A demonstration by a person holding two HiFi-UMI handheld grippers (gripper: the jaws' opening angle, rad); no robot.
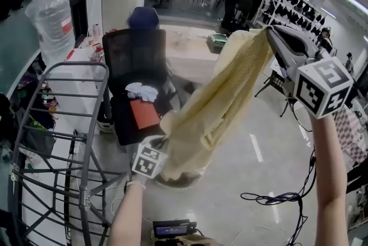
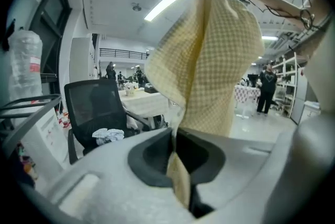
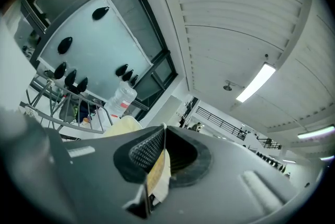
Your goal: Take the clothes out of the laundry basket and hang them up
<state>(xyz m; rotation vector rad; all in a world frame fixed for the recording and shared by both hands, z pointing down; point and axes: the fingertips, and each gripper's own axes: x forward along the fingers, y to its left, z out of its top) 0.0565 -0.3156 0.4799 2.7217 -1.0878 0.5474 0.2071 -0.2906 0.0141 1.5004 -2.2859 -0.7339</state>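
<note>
Fabric comes first. In the head view I count one yellow cloth (image 1: 221, 101). It hangs in a long slope just to the right of the black chair (image 1: 138, 61), and its low end is nearer to me than the seat. My right tool (image 1: 270, 33) holds the top end, higher than the chair's back. My left tool (image 1: 163, 146) holds the low end, below the seat level. One drying rack (image 1: 86, 124) stands to the left of the chair. One white rag (image 1: 141, 91) lies on the seat. Under the cloth's low end there is a dark round rim; I think it is the basket, but I cannot be sure.

In the left gripper view, the jaws of the left tool are closed on a thin fold of the yellow cloth (image 2: 209, 60). The cloth rises from there to the right tool, far above the chair.

In the right gripper view, the jaws of the right tool are pressed together on an edge of the cloth. Only a small strip of it shows there.

My judgement: the cloth is light, soft and limp, and not fragile. It folds wherever it has no support, so it can slide off a bar. I would take it near two corners of one edge, so that it opens flat over the rack.
</note>
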